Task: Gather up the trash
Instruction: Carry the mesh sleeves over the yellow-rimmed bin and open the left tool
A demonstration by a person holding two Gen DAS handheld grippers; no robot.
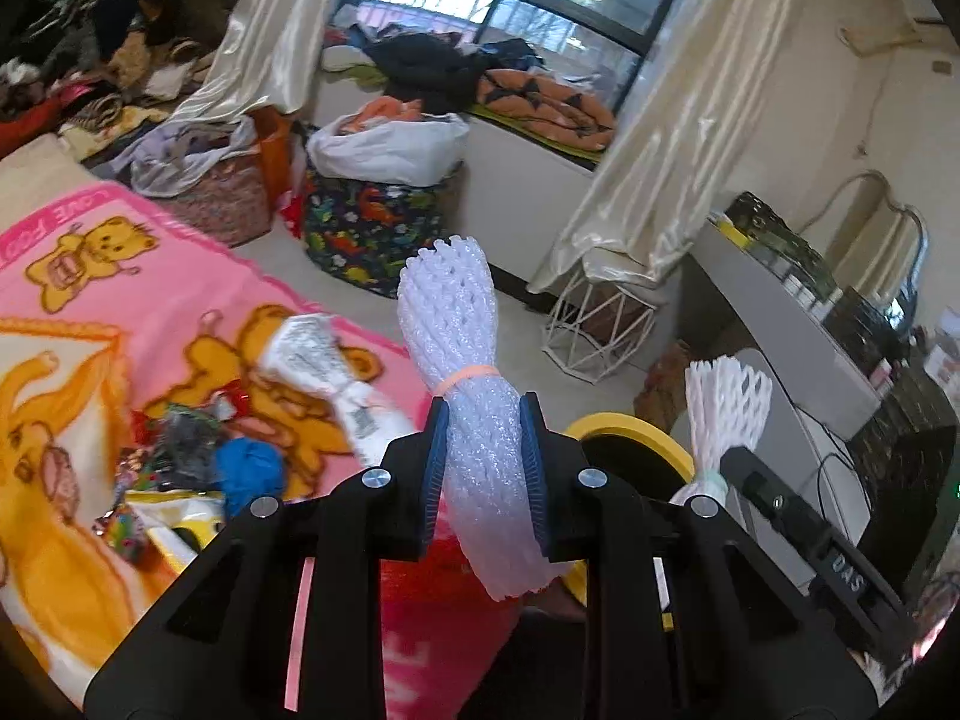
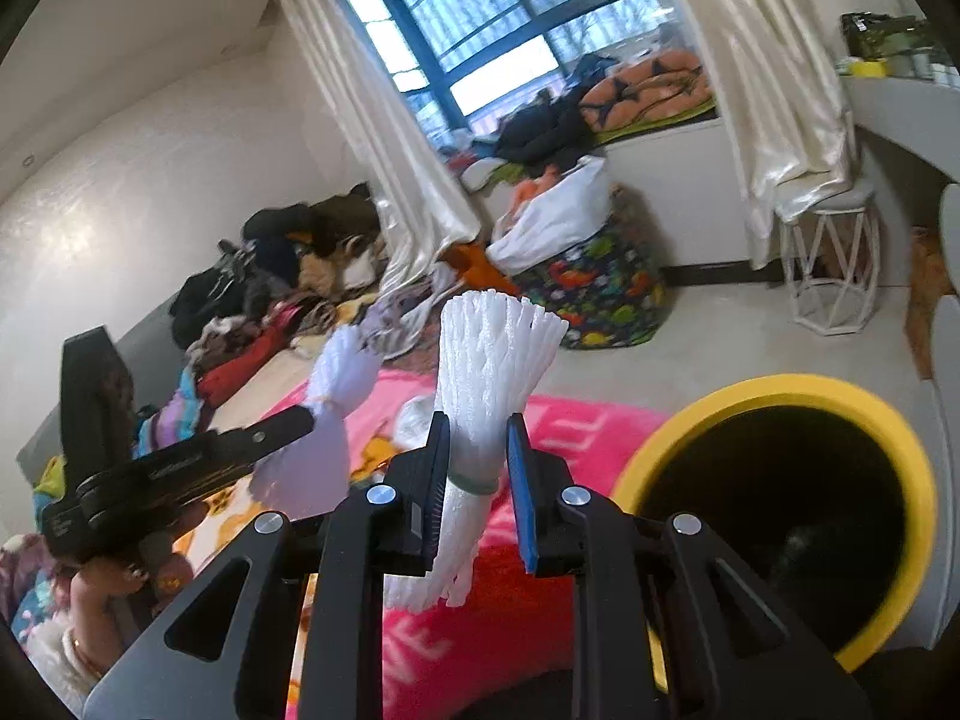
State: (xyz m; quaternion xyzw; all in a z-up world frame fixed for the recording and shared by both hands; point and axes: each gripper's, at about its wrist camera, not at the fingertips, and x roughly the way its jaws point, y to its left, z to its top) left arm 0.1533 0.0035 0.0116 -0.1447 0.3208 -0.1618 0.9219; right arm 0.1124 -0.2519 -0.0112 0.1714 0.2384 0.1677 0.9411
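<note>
The left gripper [image 1: 483, 414] has its blue ribbed pads pressed against the sides of a white foam-mesh fruit sleeve bundled with a pale orange rubber band [image 1: 465, 384], so the jaws stand only narrowly apart, clamped on the bundle. The sleeve pokes up past the fingertips, its open netted end flared at the top, and its lower end hangs down between the black fingers.

The right gripper [image 2: 478, 426] is likewise narrowly apart and grips a second white foam-mesh sleeve tied with a greenish band [image 2: 489, 360]. This one fans out wide above the pads and frays into loose strands below them. The left pad presses it; a sliver of gap shows on the right side.

Both bundles are held in the air above a pink fleece blanket printed with yellow bears [image 1: 108, 276], which carries a scatter of small colourful wrappers [image 1: 180, 450] and a white printed paper packet [image 1: 318, 354]. Just beside the right gripper, a round black bin with a yellow rim [image 2: 774, 390] stands open.
</note>
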